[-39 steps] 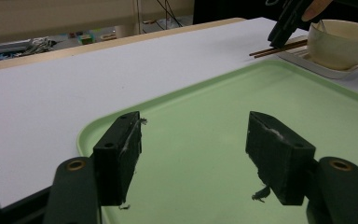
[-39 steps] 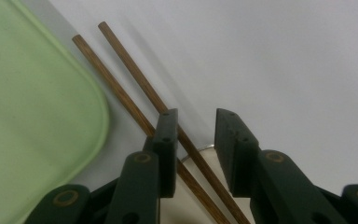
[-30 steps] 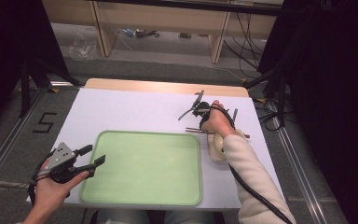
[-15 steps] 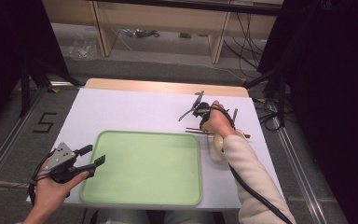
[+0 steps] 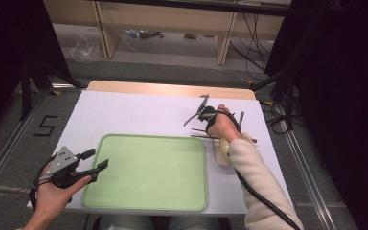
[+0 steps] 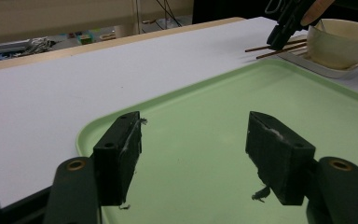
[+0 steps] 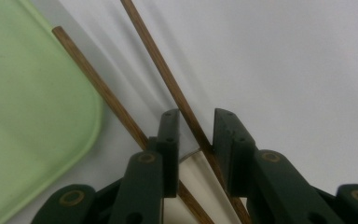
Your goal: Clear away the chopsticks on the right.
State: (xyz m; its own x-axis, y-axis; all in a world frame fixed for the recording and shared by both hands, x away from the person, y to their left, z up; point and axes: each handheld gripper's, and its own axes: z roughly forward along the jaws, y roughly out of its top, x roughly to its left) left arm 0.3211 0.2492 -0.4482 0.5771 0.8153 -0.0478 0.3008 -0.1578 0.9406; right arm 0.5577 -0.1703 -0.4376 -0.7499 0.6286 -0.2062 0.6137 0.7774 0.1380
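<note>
chopsticks (image 7: 168,84): long axes toward tray (image 5: 146,201), tips at its right edge | right gripper (image 7: 196,135): jaws closing narrow around one stick | left gripper (image 6: 193,149): wide, empty | floor mark "5" (image 5: 45,125)

A pale green tray (image 5: 146,172) lies flat on the white tabletop (image 5: 134,112), near the front edge, with nothing on it. To its right stands a cream bowl (image 6: 338,42) on a small white plate (image 6: 307,63). Beyond the table a wooden shelf unit (image 5: 167,21) stands on the grey floor, with black cables (image 5: 249,36) trailing under it. A black mark (image 5: 45,125) is taped on the floor at the left.
</note>
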